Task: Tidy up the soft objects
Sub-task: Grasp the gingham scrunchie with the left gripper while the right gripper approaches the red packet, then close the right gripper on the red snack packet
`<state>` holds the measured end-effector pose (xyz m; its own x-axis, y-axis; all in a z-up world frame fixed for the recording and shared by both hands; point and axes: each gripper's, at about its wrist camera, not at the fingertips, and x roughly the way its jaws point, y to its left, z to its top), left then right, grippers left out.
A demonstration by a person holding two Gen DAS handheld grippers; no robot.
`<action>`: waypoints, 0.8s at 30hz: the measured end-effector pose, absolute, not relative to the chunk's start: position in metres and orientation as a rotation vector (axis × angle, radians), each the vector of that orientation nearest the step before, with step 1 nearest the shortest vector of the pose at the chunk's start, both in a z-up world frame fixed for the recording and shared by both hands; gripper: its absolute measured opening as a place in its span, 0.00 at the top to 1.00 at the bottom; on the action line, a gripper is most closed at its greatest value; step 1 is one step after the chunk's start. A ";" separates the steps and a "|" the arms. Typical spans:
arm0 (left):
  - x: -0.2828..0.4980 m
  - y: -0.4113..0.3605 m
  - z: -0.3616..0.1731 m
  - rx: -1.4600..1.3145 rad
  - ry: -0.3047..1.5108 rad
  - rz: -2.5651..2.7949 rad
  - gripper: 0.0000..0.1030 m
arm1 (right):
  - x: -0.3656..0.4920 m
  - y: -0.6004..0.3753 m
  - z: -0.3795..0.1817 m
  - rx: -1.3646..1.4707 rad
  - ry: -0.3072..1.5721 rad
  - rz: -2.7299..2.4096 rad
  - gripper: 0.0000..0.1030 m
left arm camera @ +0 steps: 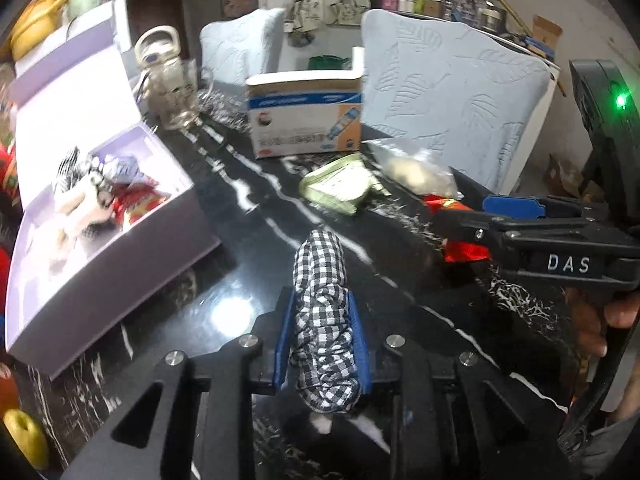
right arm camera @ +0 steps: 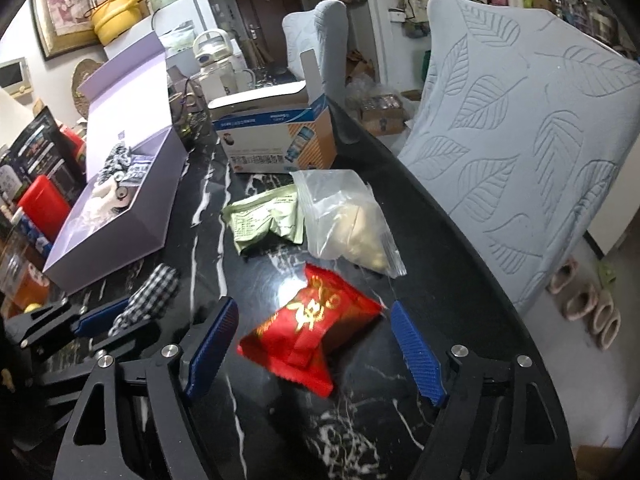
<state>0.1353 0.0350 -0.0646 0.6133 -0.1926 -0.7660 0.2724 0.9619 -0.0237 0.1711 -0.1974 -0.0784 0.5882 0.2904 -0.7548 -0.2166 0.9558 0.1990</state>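
So the black marbled table (right arm camera: 280, 420) has the lavender box (right arm camera: 120, 224) open on its left side, already holding a few soft bits, and that looks like the drop-off spot. Nearer the chairs there's a clear zip bag (right arm camera: 344, 220) and a green pouch (right arm camera: 268, 220) lying just beside each other, both untouched.

The left gripper (left arm camera: 322, 344) is clamped on a rolled checkered cloth (left arm camera: 320, 280), which is near the box but not over it yet. The right gripper (right arm camera: 316, 348) has its jaws apart, straddling the red packet (right arm camera: 310, 332) on the table, pads not pressing it.

My read: mid-pickup on both sides. Next up, the right one needs to close on the packet, and the cloth has to swing over to the box and get released.
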 end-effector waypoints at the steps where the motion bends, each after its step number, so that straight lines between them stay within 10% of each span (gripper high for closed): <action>1: 0.136 0.039 -0.066 0.087 0.876 -0.262 0.75 | 0.173 -0.196 -0.079 0.087 0.896 0.293 0.23; 7: 0.135 0.060 -0.073 0.041 0.900 -0.233 0.75 | 0.172 -0.185 -0.087 0.033 0.905 0.307 0.25; 13: 0.135 0.072 -0.080 -0.011 0.929 -0.242 0.75 | 0.164 -0.179 -0.088 -0.033 0.906 0.331 0.57; 24: 0.137 0.074 -0.083 -0.025 0.931 -0.260 0.75 | 0.144 -0.175 -0.089 -0.108 0.949 0.399 0.45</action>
<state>0.1369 0.0736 -0.0833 0.5681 -0.2318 -0.7897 0.2101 0.9686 -0.1332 0.1444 -0.1747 -0.0889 0.5155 0.2843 -0.8083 -0.3780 0.9221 0.0832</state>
